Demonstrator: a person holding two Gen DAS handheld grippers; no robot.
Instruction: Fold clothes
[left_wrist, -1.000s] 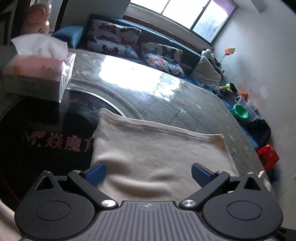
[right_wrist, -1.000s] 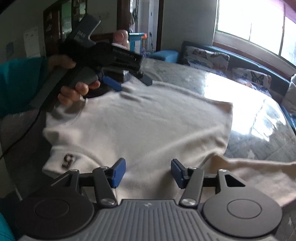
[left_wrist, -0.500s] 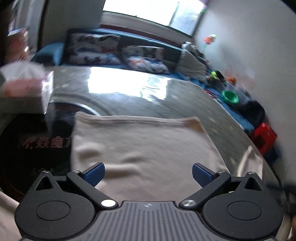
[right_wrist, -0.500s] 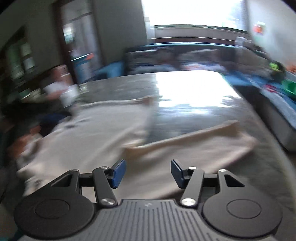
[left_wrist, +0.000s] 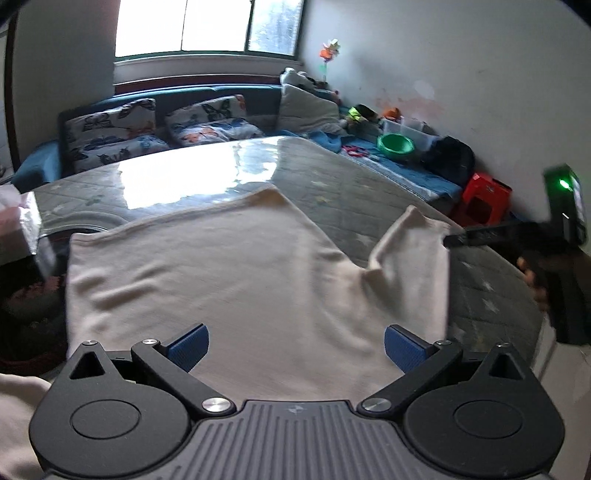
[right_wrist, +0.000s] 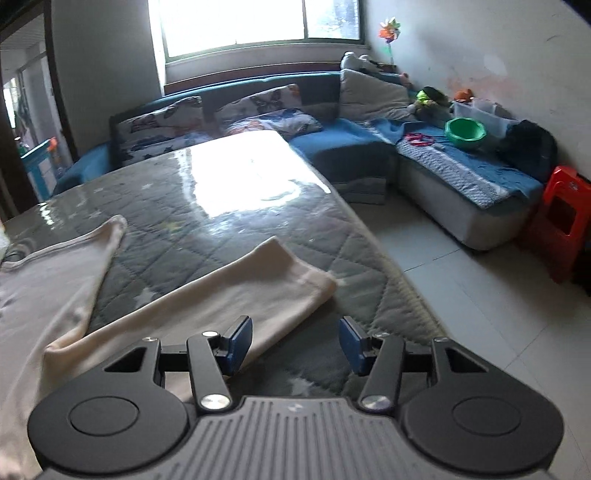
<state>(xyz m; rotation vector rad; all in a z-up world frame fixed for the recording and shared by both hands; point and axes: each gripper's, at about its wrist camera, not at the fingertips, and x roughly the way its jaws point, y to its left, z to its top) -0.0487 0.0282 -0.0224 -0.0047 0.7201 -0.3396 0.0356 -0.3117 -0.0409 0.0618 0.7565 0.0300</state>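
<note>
A cream long-sleeved shirt (left_wrist: 221, 280) lies flat on the quilted grey table (left_wrist: 354, 192). Its right sleeve (left_wrist: 413, 266) sticks out toward the table's right edge. My left gripper (left_wrist: 295, 347) is open and empty, hovering over the shirt's near part. My right gripper (right_wrist: 295, 343) is open and empty, just above the sleeve (right_wrist: 236, 295) near its cuff end. In the left wrist view the right gripper (left_wrist: 517, 236) shows at the far right, its tip next to the sleeve's cuff. The shirt's body (right_wrist: 44, 280) lies at the left of the right wrist view.
A tissue box (left_wrist: 18, 225) sits at the table's left. A blue sofa (right_wrist: 258, 122) with butterfly cushions runs behind the table. A green bowl (right_wrist: 465, 133) and a red stool (right_wrist: 561, 218) stand at the right. The table's right edge (right_wrist: 402, 280) drops to a tiled floor.
Both grippers have swung to the right. The right gripper has moved from over the shirt's body to above the right sleeve near the table's edge. Both stay open.
</note>
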